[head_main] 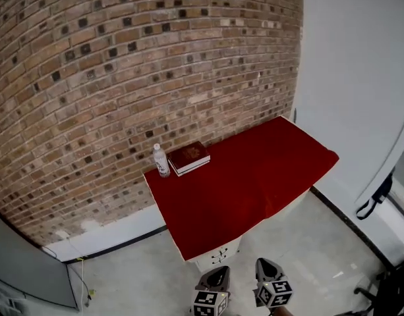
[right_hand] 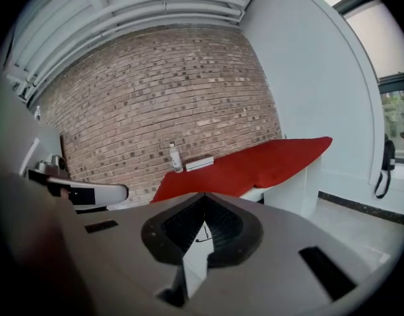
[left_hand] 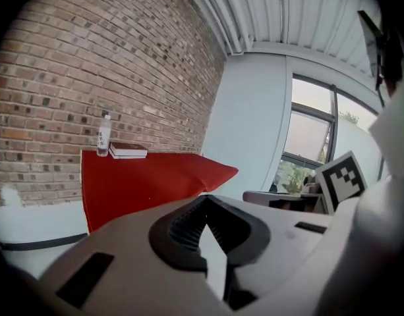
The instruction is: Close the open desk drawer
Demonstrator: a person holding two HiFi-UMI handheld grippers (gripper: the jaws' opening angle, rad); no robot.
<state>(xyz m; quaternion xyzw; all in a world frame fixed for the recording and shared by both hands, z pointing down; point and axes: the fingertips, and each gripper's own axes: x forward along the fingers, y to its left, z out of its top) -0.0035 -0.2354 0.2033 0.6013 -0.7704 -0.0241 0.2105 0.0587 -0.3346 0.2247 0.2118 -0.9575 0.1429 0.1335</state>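
Desk drawer is hard to pick out in the head view: a red cloth drapes the whole desk top and hangs over its near edge. Only a white part with a small dark ornament peeks out under the cloth's near corner. It may be the drawer front, but I cannot tell. The left gripper and right gripper hang low over the pale, glossy floor, well apart from the desk. By my judgement nothing of the task is done yet, and the approach, the contact and the push all remain. On the far corner a clear plastic bottle stands upright just beside a dark red hardback book lying flat, both against the rough brick wall. In the left gripper view the two dark ribbed pads meet at their tips with nothing between them. Past them the cloth falls smooth and matte in a flat sheet that hides the desk's front, with a tall window to the right. In the right gripper view the jaws likewise sit together and empty. The cloth runs to a soft point over a plain white side panel, and no drawer shows there either.
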